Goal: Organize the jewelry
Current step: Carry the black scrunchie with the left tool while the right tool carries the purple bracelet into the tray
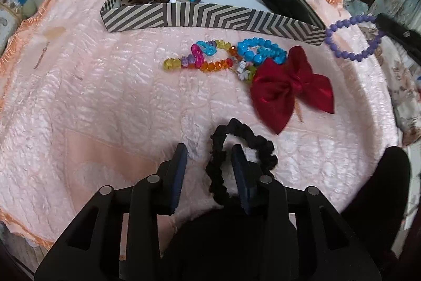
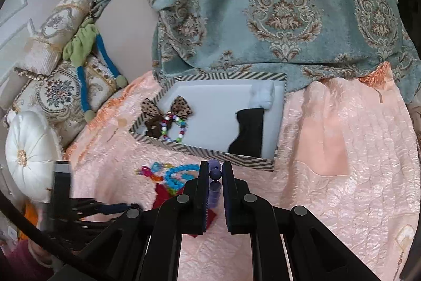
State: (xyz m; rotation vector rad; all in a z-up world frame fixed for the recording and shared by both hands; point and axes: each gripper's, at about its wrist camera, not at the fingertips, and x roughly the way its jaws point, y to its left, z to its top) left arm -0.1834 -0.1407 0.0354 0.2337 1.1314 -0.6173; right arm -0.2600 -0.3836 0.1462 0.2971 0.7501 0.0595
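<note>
Soft even daylight, faint shadows, fisheye bending at dark edges, perhaps slight motion blur

A bed is covered by a quilted peach bedspread (image 2: 342,149) fringed in orange. A teal damask blanket (image 2: 276,4) is draped over its far edge. Embroidered cushions (image 2: 60,94) and a white round pillow (image 2: 29,152) are piled at the left edge, beside a pale panelled wall (image 2: 13,17).

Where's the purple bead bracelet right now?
The purple bracelet hangs in the right gripper, above the blanket near the striped box corner.
</note>
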